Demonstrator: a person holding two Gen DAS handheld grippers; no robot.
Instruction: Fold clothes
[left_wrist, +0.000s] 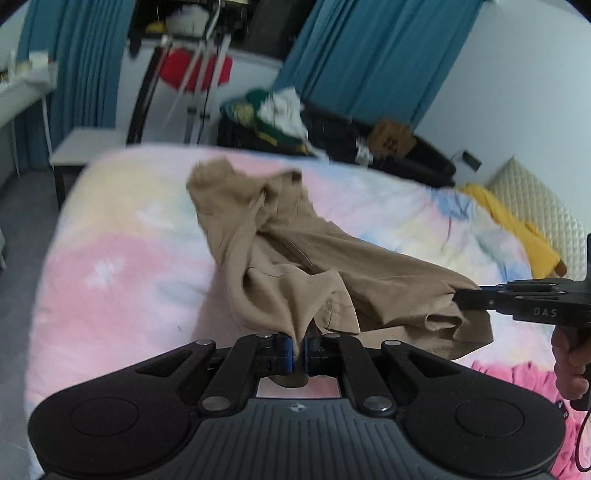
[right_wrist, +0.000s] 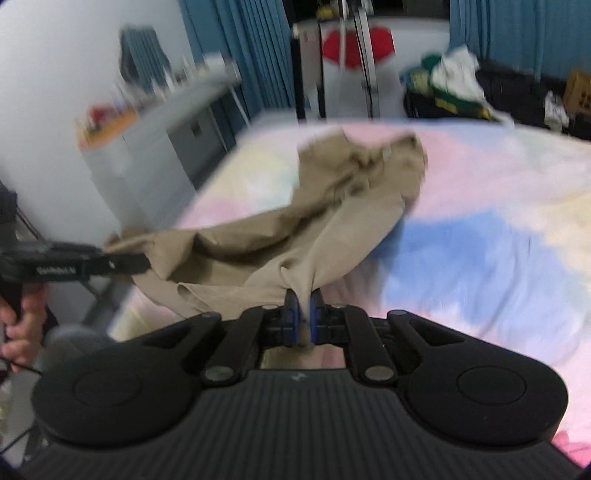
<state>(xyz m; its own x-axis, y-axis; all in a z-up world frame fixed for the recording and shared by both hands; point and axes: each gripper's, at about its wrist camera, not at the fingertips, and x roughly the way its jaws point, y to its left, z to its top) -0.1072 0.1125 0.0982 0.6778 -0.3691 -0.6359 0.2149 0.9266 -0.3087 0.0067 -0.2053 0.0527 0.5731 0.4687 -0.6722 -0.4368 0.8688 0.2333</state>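
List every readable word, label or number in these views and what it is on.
"DAS" on the right gripper, in the left wrist view.
White lettering on the left gripper, in the right wrist view: too blurred to read.
Brown box behind the bed: dark marks, unreadable.

The left tongs (left_wrist: 299, 345) are clamped on a pinch of cloth, blue pads nearly meeting. The right tongs (right_wrist: 303, 314) are clamped likewise — each held level by a hand (left_wrist: 570, 363) gripping its handle below.
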